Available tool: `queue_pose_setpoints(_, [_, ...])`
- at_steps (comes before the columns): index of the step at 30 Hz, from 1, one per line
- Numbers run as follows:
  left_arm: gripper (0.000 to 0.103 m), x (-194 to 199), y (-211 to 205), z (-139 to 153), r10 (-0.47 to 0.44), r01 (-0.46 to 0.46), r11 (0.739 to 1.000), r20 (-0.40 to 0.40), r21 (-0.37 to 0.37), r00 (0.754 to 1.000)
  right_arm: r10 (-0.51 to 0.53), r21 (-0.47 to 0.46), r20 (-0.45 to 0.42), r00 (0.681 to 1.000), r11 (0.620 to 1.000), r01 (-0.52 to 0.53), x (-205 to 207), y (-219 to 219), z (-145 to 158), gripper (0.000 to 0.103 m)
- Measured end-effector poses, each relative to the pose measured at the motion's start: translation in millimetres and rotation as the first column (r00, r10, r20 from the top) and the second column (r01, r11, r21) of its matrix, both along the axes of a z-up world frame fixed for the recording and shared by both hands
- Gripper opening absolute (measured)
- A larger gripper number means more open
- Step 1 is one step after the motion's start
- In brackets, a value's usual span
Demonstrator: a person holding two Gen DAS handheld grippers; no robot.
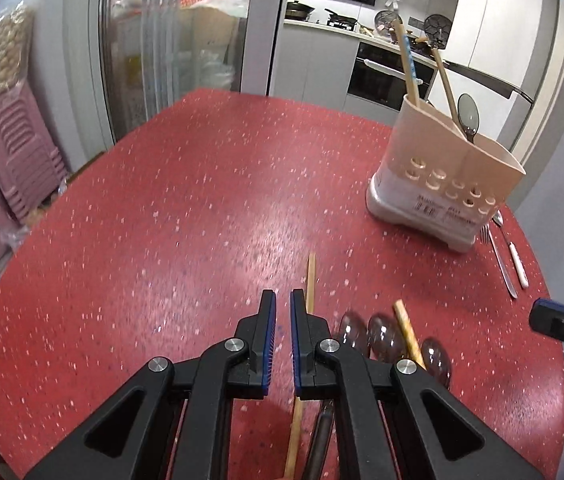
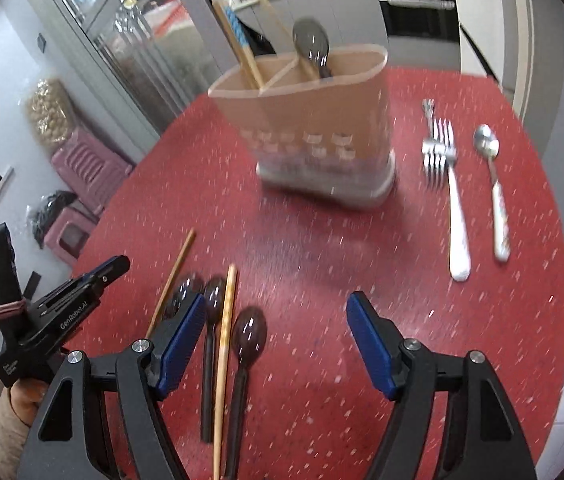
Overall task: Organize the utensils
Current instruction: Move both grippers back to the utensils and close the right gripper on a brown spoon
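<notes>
My left gripper (image 1: 283,300) nearly shut, empty, over red table (image 1: 186,216). Chopstick (image 1: 310,280) just beside right finger. Beige holder (image 1: 447,184) far right; fork (image 1: 499,258) beyond.

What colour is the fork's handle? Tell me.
White; the fork shows best in the right wrist view.

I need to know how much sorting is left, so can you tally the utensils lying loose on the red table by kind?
Dark spoons: 3
Chopsticks: 2
Fork: 1
White-handled spoon: 1
Total: 7 loose on the table; those already in the holder are not counted.
</notes>
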State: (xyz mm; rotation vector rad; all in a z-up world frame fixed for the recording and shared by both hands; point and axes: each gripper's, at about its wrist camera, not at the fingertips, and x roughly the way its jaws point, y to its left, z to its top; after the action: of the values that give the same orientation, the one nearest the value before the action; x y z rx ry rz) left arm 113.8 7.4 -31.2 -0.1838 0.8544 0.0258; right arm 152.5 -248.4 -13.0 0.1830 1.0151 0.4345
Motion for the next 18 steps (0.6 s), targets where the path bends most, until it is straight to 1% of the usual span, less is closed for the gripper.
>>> queue_pose_setpoints(1, [0.044, -1.8, 1.6, -1.7, 0.004, -0.004, 1.0, -0.004, 0.001, 1.0, 0.004, 0.0, -0.013, 1.0, 1.0, -0.004, -1.9, 1.0, -3.3, 0.083])
queue_pose_setpoints(2, [0.103, -4.2, 3.3, -3.7, 0.014, -0.014, 1.0, -0.014, 0.007, 1.0, 0.008, 0.0, -0.024, 1.0, 1.0, -0.008, -3.8, 1.9, -6.7, 0.084])
queue_pose_setpoints(3, [0.103, -7.6, 5.9, -4.4, 0.035, -0.035, 0.999, -0.01, 0.016, 0.999, 0.011, -0.002, -0.034, 0.999, 1.0, -0.011, -5.6, 2.9, -10.1, 0.089])
queue_pose_setpoints(4, [0.103, -8.3, 6.3, -6.0, 0.044, -0.045, 0.999, 0.006, 0.024, 0.999, 0.013, -0.004, -0.051, 0.999, 1.0, -0.013, -7.4, 4.5, -14.3, 0.101])
queue_pose_setpoints(5, [0.103, -8.2, 5.9, -8.6, 0.034, -0.034, 0.999, 0.003, 0.03, 0.999, 0.013, -0.004, -0.061, 0.998, 1.0, -0.014, -8.3, 5.7, -17.4, 0.102])
queue_pose_setpoints(7, [0.103, -7.5, 5.1, -15.0, 0.026, -0.026, 0.998, 0.003, 0.054, 1.0, 0.012, -0.008, -0.071, 0.997, 1.0, -0.013, -12.9, 8.3, -21.5, 0.103])
queue_pose_setpoints(9, [0.103, -6.5, 5.3, -21.1, 0.021, -0.021, 0.997, -0.004, 0.07, 1.0, 0.016, -0.032, -0.087, 0.996, 0.999, -0.019, -15.9, 12.4, -26.5, 0.103])
queue_pose_setpoints(11, [0.103, -5.0, 6.6, -30.8, 0.013, -0.012, 0.997, -0.018, 0.071, 1.0, 0.02, -0.054, -0.101, 0.995, 0.998, -0.025, -16.8, 17.7, -27.4, 0.103])
queue_pose_setpoints(14, [0.103, -3.6, 8.5, -44.5, -0.002, 0.005, 0.997, -0.052, 0.072, 0.999, 0.01, -0.076, -0.127, 0.992, 0.997, -0.02, -19.5, 21.9, -32.7, 0.103])
queue_pose_setpoints(18, [0.103, -2.9, 7.6, -62.1, -0.055, 0.064, 0.993, -0.102, 0.095, 0.993, -0.004, -0.089, -0.15, 0.989, 0.996, -0.01, -23.3, 26.4, -38.8, 0.103])
